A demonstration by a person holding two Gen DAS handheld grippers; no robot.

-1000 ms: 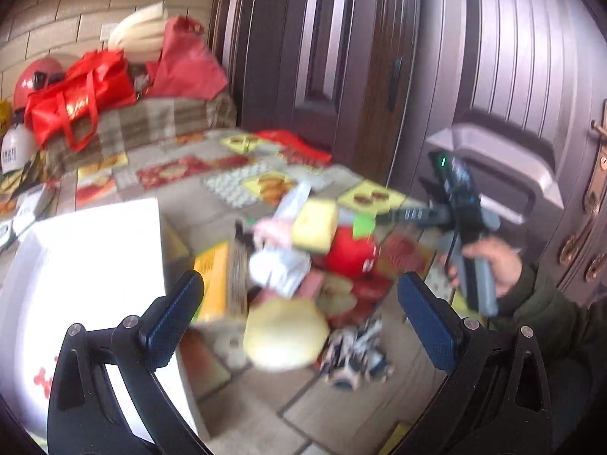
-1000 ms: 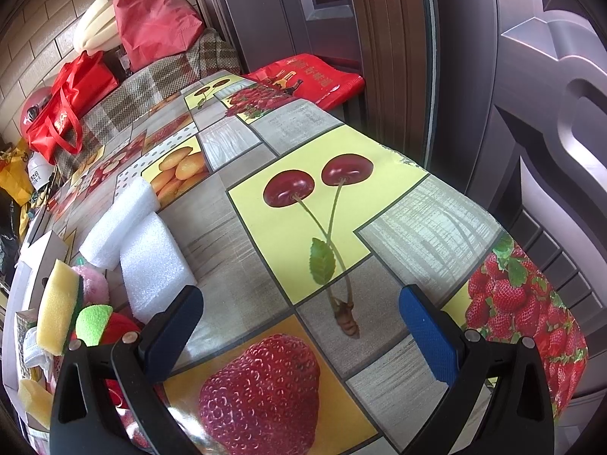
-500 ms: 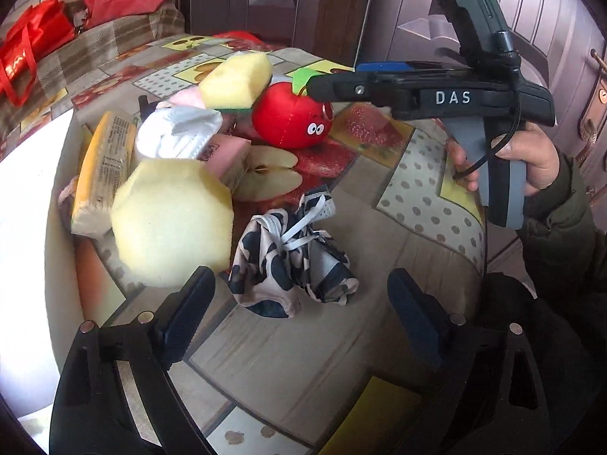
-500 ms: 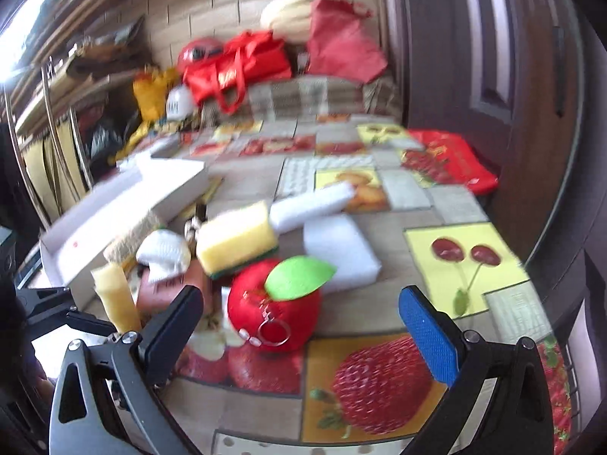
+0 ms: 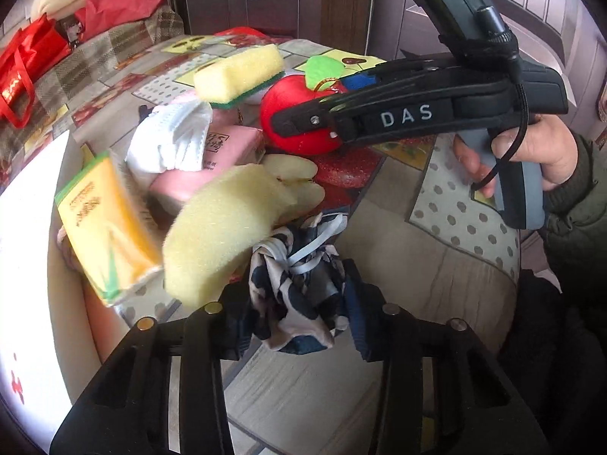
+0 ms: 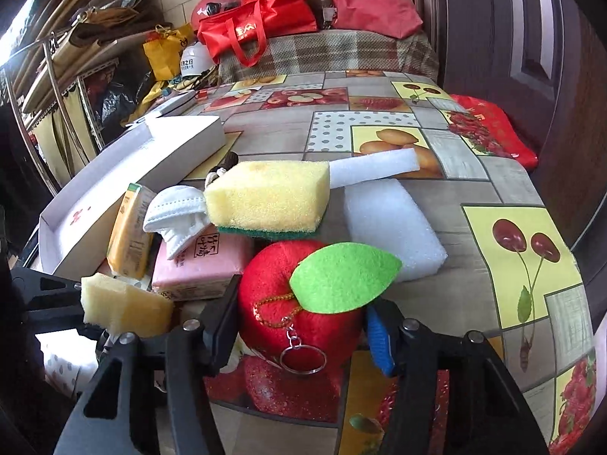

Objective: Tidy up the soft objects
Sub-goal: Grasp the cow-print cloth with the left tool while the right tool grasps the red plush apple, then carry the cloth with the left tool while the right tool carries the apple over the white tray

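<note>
While the left gripper [image 5: 296, 314] pinches the scrunched black-and-white cloth bundle [image 5: 299, 284] low in the middle of its view, the right gripper [image 6: 303, 326] squeezes the round red plush apple with a green felt leaf [image 6: 303, 303] at the bottom middle of its own view. Both sets of jaws have just been closing, and each now has its soft thing pressed between the pads. The cloth looks light and floppy, so a pinch around its bunched middle seems best, or loose ends may droop and catch. The plush apple looks squishy and light, and a hold across its fat sides should keep it from popping out. Its little metal key ring [image 6: 303, 360] dangles in front and could snag. A pale yellow foam sponge [image 5: 224, 227] leans just beside the cloth, touching the left jaw, and may get dragged along. The open white cardboard box [image 6: 125, 174] sits at the left. The apple's underside is hidden, and so is how deep the cloth sits between the pads.
</note>
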